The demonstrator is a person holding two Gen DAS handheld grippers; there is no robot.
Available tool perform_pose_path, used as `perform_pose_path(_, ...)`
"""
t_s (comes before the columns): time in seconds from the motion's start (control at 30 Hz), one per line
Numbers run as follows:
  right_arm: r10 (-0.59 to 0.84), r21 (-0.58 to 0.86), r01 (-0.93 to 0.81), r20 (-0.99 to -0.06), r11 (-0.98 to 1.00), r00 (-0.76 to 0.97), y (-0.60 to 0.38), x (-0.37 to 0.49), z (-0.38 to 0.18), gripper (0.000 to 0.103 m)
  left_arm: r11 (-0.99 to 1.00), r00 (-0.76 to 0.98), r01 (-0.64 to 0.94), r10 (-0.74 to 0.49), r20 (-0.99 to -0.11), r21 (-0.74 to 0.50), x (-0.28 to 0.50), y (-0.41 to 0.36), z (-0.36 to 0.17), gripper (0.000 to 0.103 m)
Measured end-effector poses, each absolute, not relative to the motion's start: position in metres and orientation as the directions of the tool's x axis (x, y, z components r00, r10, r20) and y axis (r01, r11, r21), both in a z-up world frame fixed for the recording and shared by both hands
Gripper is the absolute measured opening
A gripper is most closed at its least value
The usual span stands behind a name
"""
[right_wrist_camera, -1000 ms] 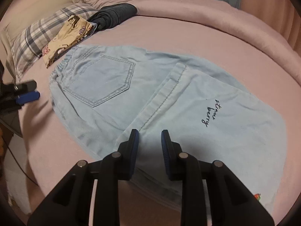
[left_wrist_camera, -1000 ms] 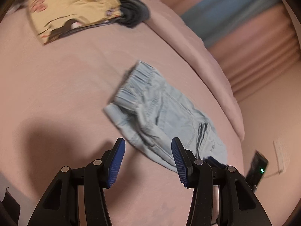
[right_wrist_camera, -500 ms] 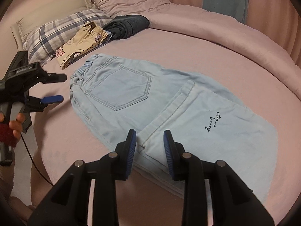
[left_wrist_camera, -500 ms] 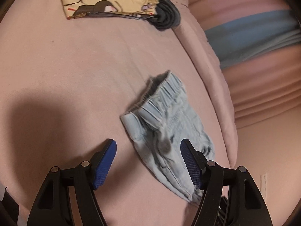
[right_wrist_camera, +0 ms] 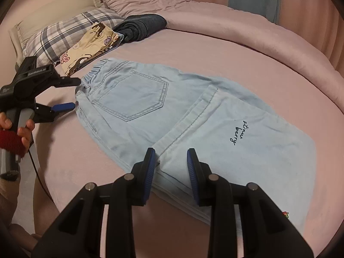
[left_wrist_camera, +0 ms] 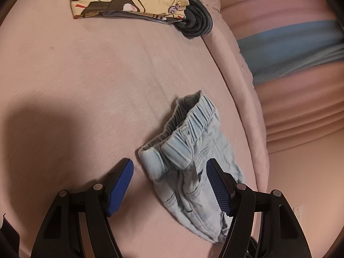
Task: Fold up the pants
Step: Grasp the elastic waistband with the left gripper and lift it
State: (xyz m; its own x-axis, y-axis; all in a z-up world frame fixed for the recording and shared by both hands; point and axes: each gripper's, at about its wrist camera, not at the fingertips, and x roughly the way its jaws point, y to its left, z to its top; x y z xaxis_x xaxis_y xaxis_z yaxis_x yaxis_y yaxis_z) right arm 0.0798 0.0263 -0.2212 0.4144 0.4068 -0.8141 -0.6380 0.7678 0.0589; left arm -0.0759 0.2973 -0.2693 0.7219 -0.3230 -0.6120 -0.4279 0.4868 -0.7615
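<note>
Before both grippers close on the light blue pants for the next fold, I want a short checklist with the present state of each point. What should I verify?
1. Left gripper open, pads free: ok.
2. Waistband corner of the light blue pants between the left fingers: ok.
3. Right gripper open, nothing pinched: ok.
4. Leg hem edge lined up between the right fingers: ok; whether the pads touch the cloth: cannot tell.
5. Pants lie flat on the pink bed sheet: ok.
6. Fold path free of the yellow printed garment and the dark folded garment: ok, both lie apart.
</note>
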Motion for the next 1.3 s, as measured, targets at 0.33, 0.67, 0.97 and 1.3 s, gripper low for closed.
perform_pose_path(0.33, 0.408, 0.058, -0.638, -0.811, 0.768, 0.418, 0.027, 0.079, -0.223, 0.03, 0.49, 0.724, -0.42, -0.327, -0.608, -0.764, -0.056, 0.294, -0.269, 0.07)
perform_pose_path(0.67, 0.403, 0.065, -0.629, -0.817, 0.775, 0.412, 0.028, 0.08, -0.225, 0.03, 0.433, 0.716, -0.434, -0.367, -0.594, -0.79, -0.061, 0.293, -0.271, 0.07)
perform_pose_path(0.97, 0.408, 0.085, -0.619, -0.819, 0.781, 0.402, 0.025, 0.083, -0.228, 0.03, 0.353, 0.714, -0.433, -0.428, -0.554, -0.83, -0.061, 0.287, -0.278, 0.07)
perform_pose_path(1.3, 0.415, 0.076, -0.628, -0.811, 0.774, 0.413, 0.03, 0.079, -0.224, 0.03, 0.355, 0.701, -0.477, -0.397, -0.592, -0.804, -0.049, 0.285, -0.28, 0.045)
